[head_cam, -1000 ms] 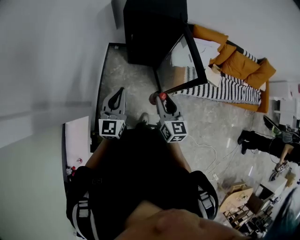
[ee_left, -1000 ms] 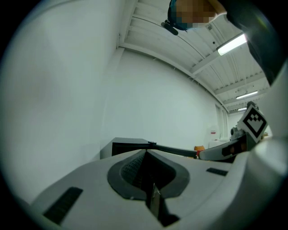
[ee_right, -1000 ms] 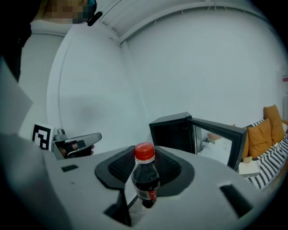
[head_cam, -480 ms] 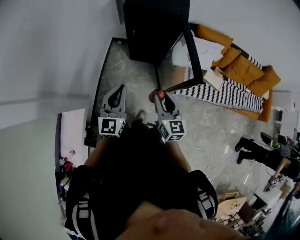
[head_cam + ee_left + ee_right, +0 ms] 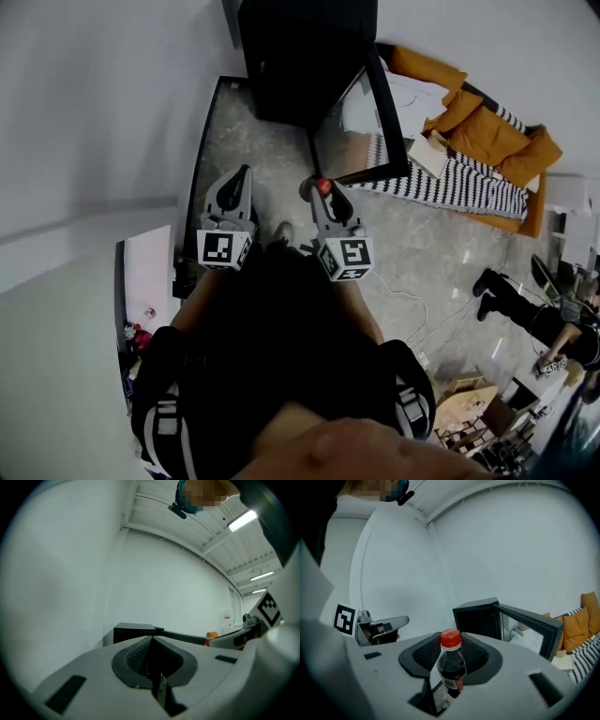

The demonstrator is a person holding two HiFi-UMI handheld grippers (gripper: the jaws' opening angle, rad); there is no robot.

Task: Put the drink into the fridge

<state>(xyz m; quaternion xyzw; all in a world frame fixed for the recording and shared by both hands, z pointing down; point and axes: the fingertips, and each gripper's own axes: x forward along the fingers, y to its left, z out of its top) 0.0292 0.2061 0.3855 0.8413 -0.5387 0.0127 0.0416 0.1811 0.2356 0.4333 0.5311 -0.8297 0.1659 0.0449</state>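
Note:
The drink is a small dark cola bottle [image 5: 451, 667] with a red cap [image 5: 322, 186]. My right gripper [image 5: 451, 644] is shut on it and holds it upright between the pads. Ahead stands a black fridge [image 5: 300, 56] on the floor, with its glass door [image 5: 361, 122] swung open to the right. In the right gripper view the fridge's dark inside [image 5: 477, 618] lies straight beyond the bottle. My left gripper [image 5: 234, 187] is level beside the right one, its jaws together with nothing in them. It points at the wall left of the fridge [image 5: 133, 632].
An orange sofa with a striped blanket [image 5: 469, 159] stands right of the fridge door. A white wall runs along the left. Also there are a white shelf [image 5: 150, 277] at lower left, a cable [image 5: 412, 300] on the stone floor, a person's legs [image 5: 511, 286] and wooden pieces [image 5: 469, 412] at right.
Both grippers have edged forward toward the fridge, the bottle still held in the right one. The jaws stand as before.

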